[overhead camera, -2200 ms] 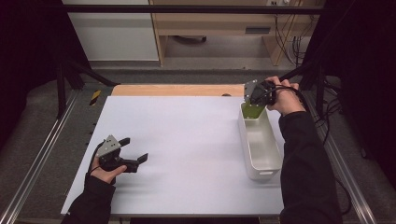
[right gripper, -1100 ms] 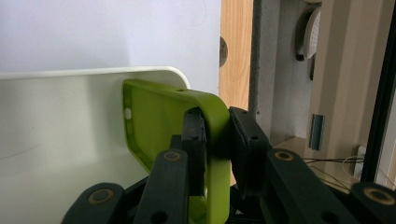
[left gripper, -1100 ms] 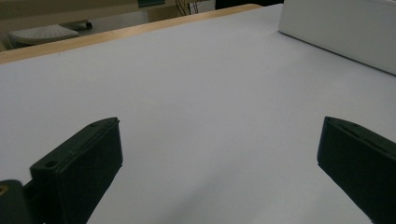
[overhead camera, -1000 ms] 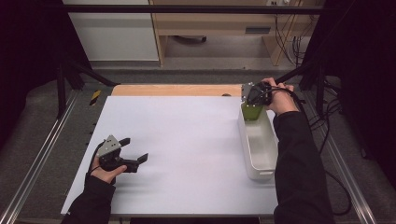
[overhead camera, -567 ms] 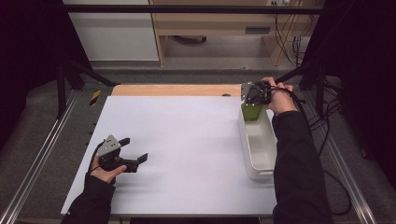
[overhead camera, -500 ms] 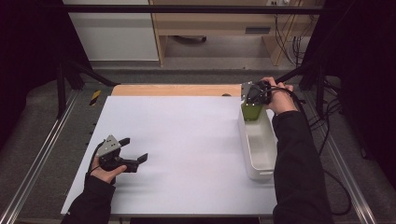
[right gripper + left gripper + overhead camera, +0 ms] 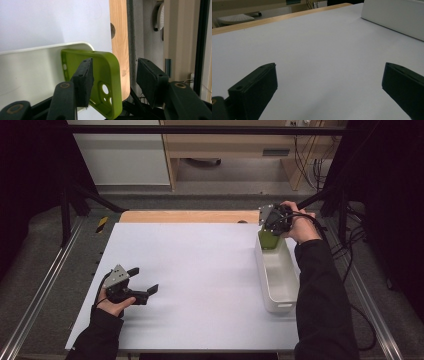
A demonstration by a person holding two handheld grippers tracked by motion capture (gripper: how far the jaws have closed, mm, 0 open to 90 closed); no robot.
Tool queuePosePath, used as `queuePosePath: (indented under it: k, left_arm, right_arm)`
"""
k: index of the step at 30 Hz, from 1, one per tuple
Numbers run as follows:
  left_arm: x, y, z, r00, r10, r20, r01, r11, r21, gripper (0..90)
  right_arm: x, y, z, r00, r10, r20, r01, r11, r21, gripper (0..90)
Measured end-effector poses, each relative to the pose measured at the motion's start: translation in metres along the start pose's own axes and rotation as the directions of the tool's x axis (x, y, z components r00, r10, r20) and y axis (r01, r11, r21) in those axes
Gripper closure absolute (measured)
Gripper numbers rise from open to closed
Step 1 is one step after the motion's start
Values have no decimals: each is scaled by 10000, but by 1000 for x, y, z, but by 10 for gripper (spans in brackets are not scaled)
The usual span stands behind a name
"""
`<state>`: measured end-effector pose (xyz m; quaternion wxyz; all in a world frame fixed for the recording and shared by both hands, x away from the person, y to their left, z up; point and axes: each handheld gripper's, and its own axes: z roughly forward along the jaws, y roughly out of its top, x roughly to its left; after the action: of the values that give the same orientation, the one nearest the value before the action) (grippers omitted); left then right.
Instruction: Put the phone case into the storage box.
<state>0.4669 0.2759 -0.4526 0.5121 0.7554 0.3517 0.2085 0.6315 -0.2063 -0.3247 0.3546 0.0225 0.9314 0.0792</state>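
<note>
Table [image 7: 200,270] unchanged; right tool [image 7: 272,222] released green case [image 7: 268,240].

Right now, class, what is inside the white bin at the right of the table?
A green phone case stands on edge at the far end of the white bin, between the right gripper's parted jaws. The rest of the bin looks bare; the hand hides the floor beneath the case.

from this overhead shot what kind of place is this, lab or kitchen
Most likely a lab or recording workstation: a white-topped table in a metal frame, loose cables behind it, and dark curtains at the sides.
</note>
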Motion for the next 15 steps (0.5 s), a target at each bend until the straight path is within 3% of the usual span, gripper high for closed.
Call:
queuePosePath:
  k: [4, 7, 12, 15]
  left_arm:
    - [0, 0, -1, 10000, 0, -3, 0, 10000, -29, 0]
    - [-1, 1, -1, 10000, 33, -11, -33, 10000, -19, 0]
    - [-2, 1, -1, 10000, 19, 17, -19, 10000, -26, 0]
    - [-2, 1, -1, 10000, 40, 10, -40, 10000, -44, 0]
  right_arm:
    - [-1, 0, -10, 9971, 755, -36, -756, 9957, -544, 389]
    - [-1, 0, -19, 9897, 1433, 16, -1424, 9850, -974, 348]
    - [1, 3, -33, 9730, 2306, -33, -2280, 9596, -1649, 266]
    - [4, 3, -41, 9600, 2799, -105, -2753, 9361, -2189, 250]
